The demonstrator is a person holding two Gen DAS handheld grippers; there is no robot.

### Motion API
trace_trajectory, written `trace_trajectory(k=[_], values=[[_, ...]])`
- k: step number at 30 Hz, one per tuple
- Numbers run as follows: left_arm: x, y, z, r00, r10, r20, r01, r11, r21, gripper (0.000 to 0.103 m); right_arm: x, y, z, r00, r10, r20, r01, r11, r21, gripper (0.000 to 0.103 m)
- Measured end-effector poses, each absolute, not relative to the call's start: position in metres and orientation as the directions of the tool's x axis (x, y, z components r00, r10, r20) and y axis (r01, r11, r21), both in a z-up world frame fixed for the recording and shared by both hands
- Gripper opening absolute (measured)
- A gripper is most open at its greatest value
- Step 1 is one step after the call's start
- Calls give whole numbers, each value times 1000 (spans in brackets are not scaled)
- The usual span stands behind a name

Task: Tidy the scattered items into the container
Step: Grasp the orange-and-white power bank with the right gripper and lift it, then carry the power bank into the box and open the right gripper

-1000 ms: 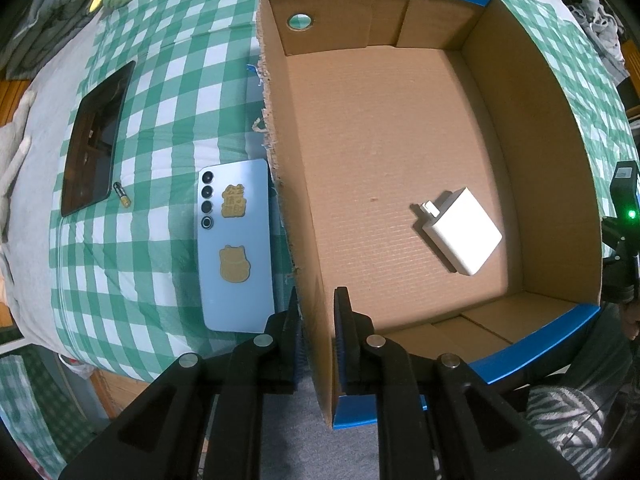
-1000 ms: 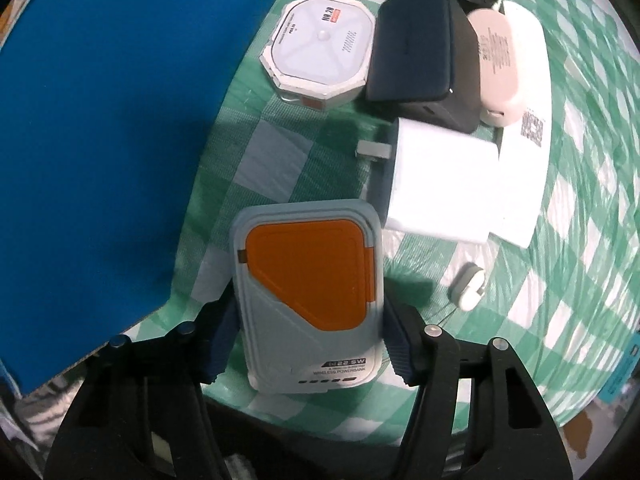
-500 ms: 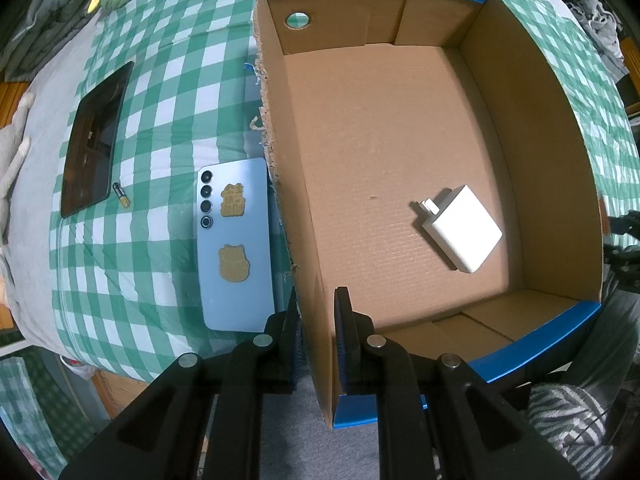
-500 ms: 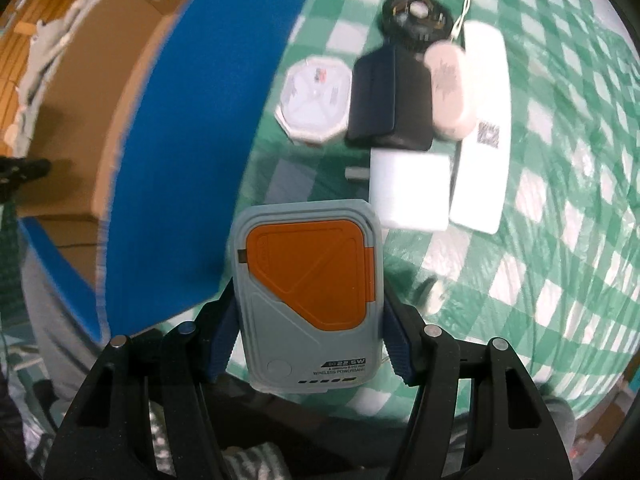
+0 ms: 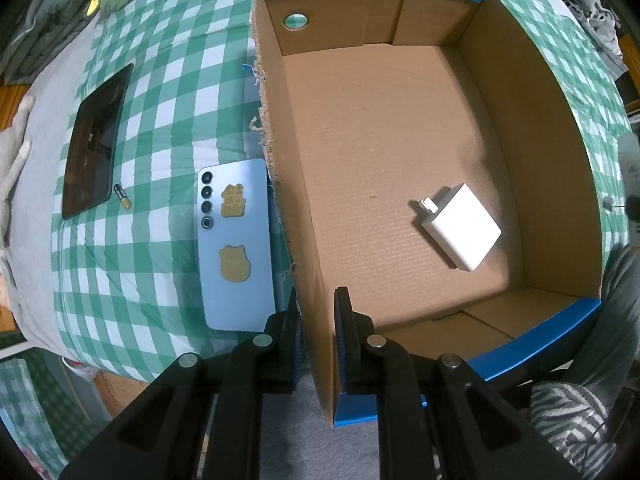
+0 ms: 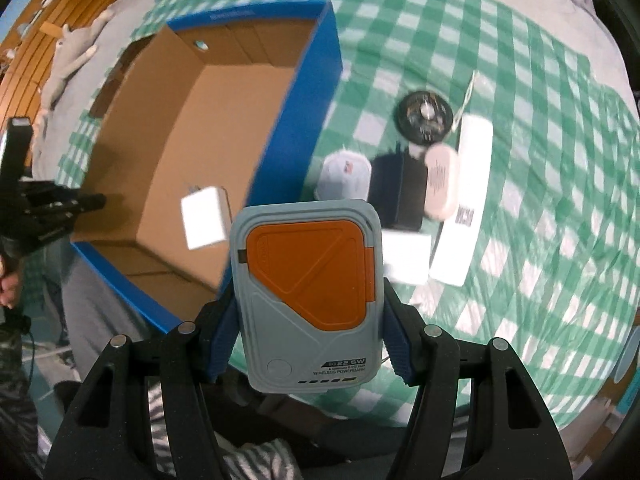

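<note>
My right gripper (image 6: 306, 316) is shut on a grey and orange power bank (image 6: 306, 292), held high above the bed by the cardboard box's (image 6: 296, 120) blue near corner. In the left wrist view my left gripper (image 5: 316, 320) is shut on the box's left wall (image 5: 308, 280) near its front corner. A white charger (image 5: 460, 226) lies on the box floor; the right wrist view shows the charger (image 6: 204, 218) too. Beyond the power bank lie an octagonal white case (image 6: 344, 174), a dark blue pouch (image 6: 398, 186), a pinkish case (image 6: 442, 182), a white block (image 6: 408, 258) and a long white box (image 6: 466, 204).
A blue phone (image 5: 236, 244) lies back up beside the box's left wall. Farther left are a small battery (image 5: 122, 197) and a dark tablet (image 5: 96, 140). A round black disc (image 6: 426, 116) sits on the green checked cloth (image 6: 540, 160). A person's striped clothing (image 5: 572, 416) is at the bed's near edge.
The right gripper has risen with the power bank, and the view now takes in the open box and the items far below. The left gripper has not moved.
</note>
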State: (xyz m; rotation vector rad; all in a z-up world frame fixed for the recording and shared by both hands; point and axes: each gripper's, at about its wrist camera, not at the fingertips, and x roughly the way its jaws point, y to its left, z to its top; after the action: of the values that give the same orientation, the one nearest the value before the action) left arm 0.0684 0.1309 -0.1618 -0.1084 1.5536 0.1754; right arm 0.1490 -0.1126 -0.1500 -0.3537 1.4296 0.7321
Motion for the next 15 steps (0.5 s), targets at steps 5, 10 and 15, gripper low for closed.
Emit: trace_trajectory(k=[5, 10, 15], values=[[69, 131, -162, 8, 44, -999, -179, 983, 42, 13, 155, -91, -121, -16, 270, -963, -676, 706, 209, 64], [69, 131, -162, 8, 46, -999, -178, 983, 43, 13, 153, -63, -104, -5, 288, -958, -716, 668, 204, 64], [69, 131, -162, 8, 47, -999, -176, 983, 44, 13, 146, -31, -99, -9, 293, -956, -747, 633, 202, 64]])
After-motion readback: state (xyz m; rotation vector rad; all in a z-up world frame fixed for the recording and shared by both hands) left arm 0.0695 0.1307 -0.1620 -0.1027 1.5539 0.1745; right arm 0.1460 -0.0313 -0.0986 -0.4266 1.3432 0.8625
